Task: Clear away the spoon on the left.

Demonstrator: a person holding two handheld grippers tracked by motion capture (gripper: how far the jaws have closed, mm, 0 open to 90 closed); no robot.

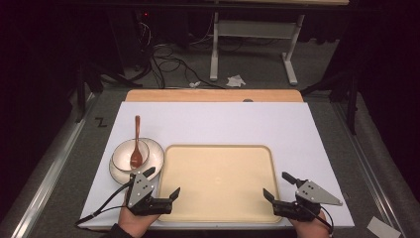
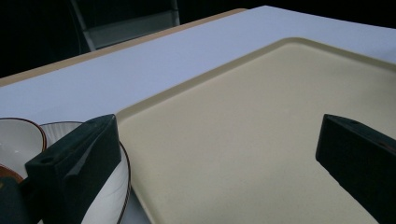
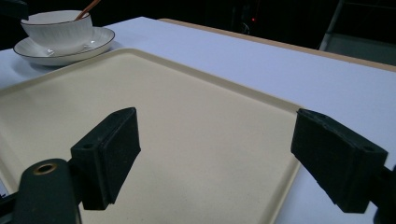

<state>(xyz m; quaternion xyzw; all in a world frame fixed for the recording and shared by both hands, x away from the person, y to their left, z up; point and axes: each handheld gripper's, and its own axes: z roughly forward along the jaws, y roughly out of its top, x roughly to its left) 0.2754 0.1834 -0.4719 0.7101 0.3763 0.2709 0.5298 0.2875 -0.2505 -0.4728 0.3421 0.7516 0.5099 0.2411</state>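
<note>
**Two open grippers at the near corners of an empty tray**

Standing over the white-topped table (image 1: 223, 119), I see a person's two hands come in from the near edge, each holding a black two-jaw gripper. The left gripper (image 1: 162, 182) sits at the near left corner of the flat, cream-coloured rectangular plastic tray (image 1: 218, 183); its jaws are spread wide with nothing between them, one over the tray's left rim and the other beside the saucer. The right gripper (image 1: 277, 184) sits at the tray's near right corner, jaws equally wide apart and empty, one over the tray surface and one near its right rim. I cannot tell whether either touches the tray.

The tray lies in the middle of the near half of the table, its long side towards the person. Just beside its left edge stands a round white saucer with a dark rim (image 1: 153, 159); on it sits a small white bowl (image 1: 124, 154). A brown wooden spoon (image 1: 136, 144) rests in the bowl, its handle pointing away from the person.
</note>
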